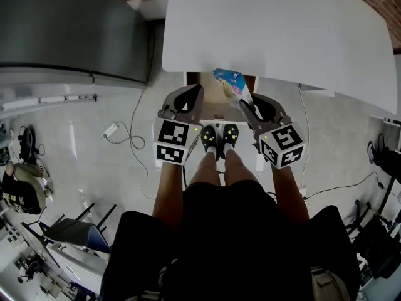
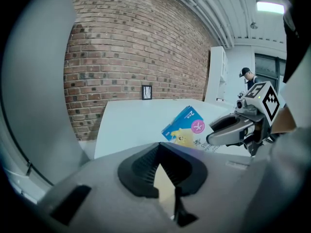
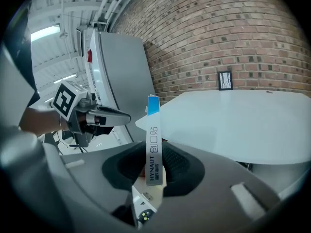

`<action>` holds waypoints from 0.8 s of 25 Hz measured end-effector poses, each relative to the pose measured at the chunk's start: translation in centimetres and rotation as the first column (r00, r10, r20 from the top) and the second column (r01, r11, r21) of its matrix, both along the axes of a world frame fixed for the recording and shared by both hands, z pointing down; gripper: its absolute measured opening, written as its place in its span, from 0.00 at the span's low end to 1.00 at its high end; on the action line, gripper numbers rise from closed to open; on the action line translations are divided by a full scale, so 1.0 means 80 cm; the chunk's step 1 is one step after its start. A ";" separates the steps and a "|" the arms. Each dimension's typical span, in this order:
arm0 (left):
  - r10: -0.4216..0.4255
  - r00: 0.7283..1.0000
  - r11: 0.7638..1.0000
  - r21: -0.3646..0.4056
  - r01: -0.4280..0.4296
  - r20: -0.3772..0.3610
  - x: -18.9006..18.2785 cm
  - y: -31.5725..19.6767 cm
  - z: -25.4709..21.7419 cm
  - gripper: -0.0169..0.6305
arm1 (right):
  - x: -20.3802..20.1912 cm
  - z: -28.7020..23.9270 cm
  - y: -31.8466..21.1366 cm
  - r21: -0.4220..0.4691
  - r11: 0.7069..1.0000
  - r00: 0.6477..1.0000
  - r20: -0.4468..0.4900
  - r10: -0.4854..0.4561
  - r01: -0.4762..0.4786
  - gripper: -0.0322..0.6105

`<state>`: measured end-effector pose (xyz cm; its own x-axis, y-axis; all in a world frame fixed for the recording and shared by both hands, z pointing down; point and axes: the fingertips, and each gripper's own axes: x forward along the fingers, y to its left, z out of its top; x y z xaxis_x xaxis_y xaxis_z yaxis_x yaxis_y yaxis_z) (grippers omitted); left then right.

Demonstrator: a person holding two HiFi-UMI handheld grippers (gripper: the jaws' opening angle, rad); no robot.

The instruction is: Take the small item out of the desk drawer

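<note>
So the small box (image 3: pixel 153 140) is in my right gripper (image 3: pixel 155 166). The jaws are pinched on its lower end across the thin sides, and most of the box sticks up past the pads. From the head view it's over the open drawer (image 1: pixel 210 99), right up by the near edge of the white desk (image 1: pixel 282 30). I'd call it out of the drawer, or close enough.

The left gripper (image 2: pixel 163 171) is clamped shut with nothing in it, parked just left of the drawer opening. It has no job at the moment.

How I'd play this bit:

- Hold the squeeze as it is. With only the bottom of the box between the pads, it looks like it could pivot if I bump anything or ease off.
- The desk edge is the thing to watch. The top of the box sits very near it, so I'd pull toward me a little before going any higher, not straight up.
- Move slow and level, with no wrist flicks.
- Once it's clear, set it flat on the desk top, well in from the edge, and only then open the jaws.
- I'd leave the left gripper out to its side so the two don't knock together.
</note>
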<state>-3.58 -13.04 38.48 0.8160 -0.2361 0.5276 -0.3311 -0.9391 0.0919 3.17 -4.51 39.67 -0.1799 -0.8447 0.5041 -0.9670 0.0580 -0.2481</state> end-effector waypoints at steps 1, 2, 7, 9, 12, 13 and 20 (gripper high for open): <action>-0.001 1.000 1.000 0.003 0.001 -0.001 0.001 0.000 -0.003 0.02 | 0.002 -0.004 0.001 0.005 1.000 1.000 0.001 0.003 -0.003 0.22; -0.001 1.000 1.000 0.006 0.001 -0.003 0.002 0.000 -0.006 0.03 | 0.004 -0.007 0.001 0.010 1.000 1.000 0.002 0.007 -0.007 0.22; 0.005 1.000 1.000 0.019 -0.004 -0.021 0.003 0.000 -0.020 0.02 | 0.006 -0.023 0.003 0.034 0.999 1.000 0.007 0.022 -0.022 0.22; 0.003 1.000 1.000 0.022 -0.002 -0.028 0.003 -0.001 -0.026 0.02 | 0.008 -0.028 0.003 0.040 0.999 1.000 0.010 0.028 -0.028 0.22; 0.002 0.999 1.000 0.027 -0.001 -0.037 0.003 -0.002 -0.034 0.02 | 0.010 -0.035 0.004 0.048 0.998 0.999 0.014 0.038 -0.039 0.22; 0.003 0.999 1.000 0.030 -0.002 -0.040 0.003 -0.002 -0.037 0.02 | 0.011 -0.039 0.005 0.052 0.998 0.999 0.015 0.041 -0.042 0.22; 0.010 0.998 0.999 0.050 -0.007 -0.058 -0.003 -0.005 -0.054 0.02 | 0.009 -0.062 0.006 0.086 0.994 0.998 0.021 0.058 -0.060 0.22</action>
